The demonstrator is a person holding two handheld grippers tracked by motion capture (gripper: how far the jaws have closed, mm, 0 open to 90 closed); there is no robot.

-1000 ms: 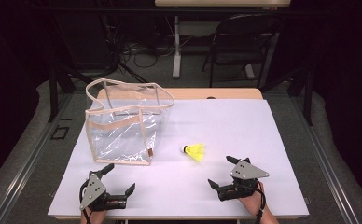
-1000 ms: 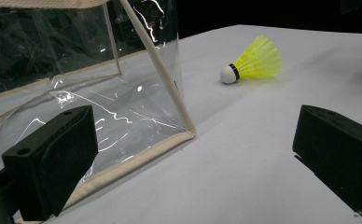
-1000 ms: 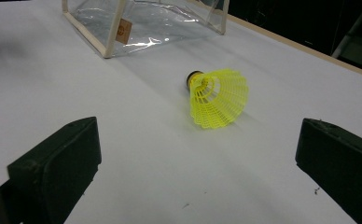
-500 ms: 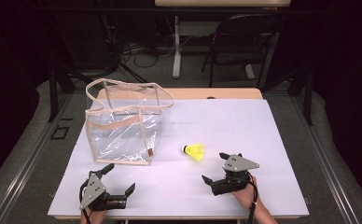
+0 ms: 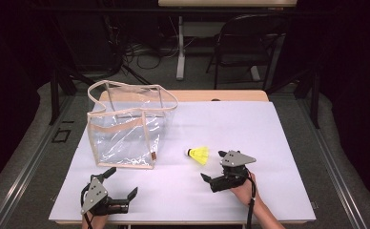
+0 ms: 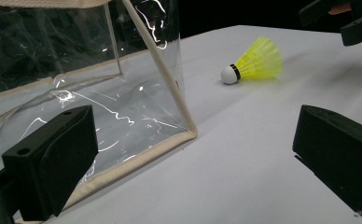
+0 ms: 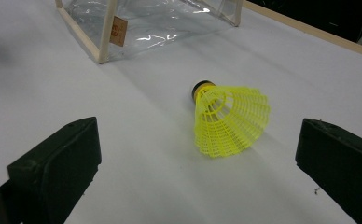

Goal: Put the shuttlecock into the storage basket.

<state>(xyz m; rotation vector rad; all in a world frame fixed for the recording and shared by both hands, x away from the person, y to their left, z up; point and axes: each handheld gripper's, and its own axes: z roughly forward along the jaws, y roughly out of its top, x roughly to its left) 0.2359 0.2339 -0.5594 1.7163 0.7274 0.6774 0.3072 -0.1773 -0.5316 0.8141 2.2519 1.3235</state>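
A yellow shuttlecock [image 5: 200,154] with a white cork tip lies on its side on the white table [image 5: 273,124]. My right gripper [image 5: 212,165] is open just short of it, the feather skirt [image 7: 228,119] lying a little ahead between the two jaws. A clear plastic bag [image 5: 126,129] with beige trim stands upright to the left. My left gripper [image 5: 122,182] is open and holds nothing near the front edge, just below the bag's corner [image 6: 188,133]. Its view shows the shuttlecock [image 6: 256,60] farther off and the right gripper's jaws [image 6: 342,18] at the top right.
The bag's mouth faces up with its handle looped over the rim [image 5: 135,93]. A wooden strip [image 5: 221,95] borders the table's far edge. Beyond it stand a dark chair [image 5: 247,43] and cables on the floor.
My right gripper has moved left and forward, closing in on the shuttlecock. The left gripper, the bag and the shuttlecock have stayed put.
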